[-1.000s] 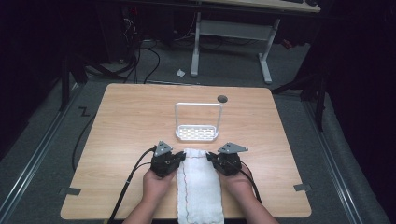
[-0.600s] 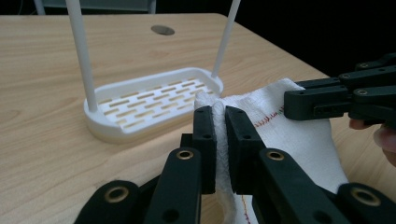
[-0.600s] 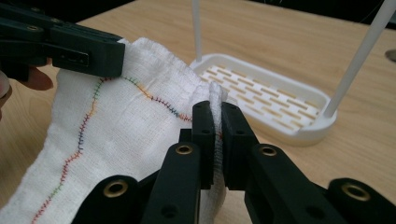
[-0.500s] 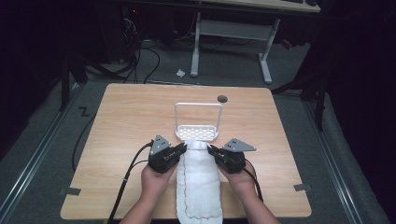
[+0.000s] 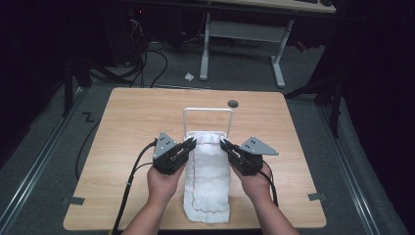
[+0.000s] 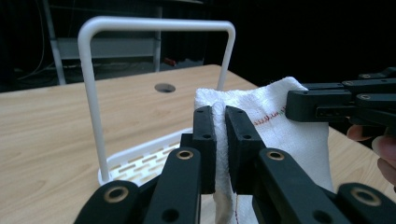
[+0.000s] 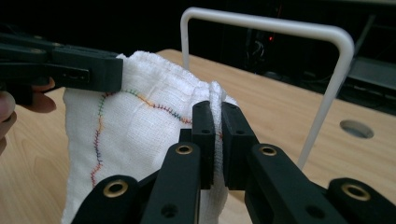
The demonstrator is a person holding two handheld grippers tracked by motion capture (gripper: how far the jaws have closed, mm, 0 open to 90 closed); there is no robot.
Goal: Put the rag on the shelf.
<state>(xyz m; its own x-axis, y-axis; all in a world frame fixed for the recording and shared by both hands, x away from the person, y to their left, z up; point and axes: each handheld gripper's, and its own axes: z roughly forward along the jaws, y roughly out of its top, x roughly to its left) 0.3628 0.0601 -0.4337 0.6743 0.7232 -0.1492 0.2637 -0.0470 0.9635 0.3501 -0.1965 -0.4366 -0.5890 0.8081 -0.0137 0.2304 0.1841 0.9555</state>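
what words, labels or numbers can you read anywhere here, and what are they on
None: no readable word, label, brand or number.
white cloth: a wavy line of coloured stitching along its edge, no letters.
white rack: plain.
left gripper and right gripper: black, with bare grey plates.
table: bare wood with a dark round hole.
floor: a dark zigzag mark, not clearly a letter.

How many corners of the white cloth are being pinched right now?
2: the left gripper is shut on one far corner of the cloth, the right gripper on the other, before the white rack.
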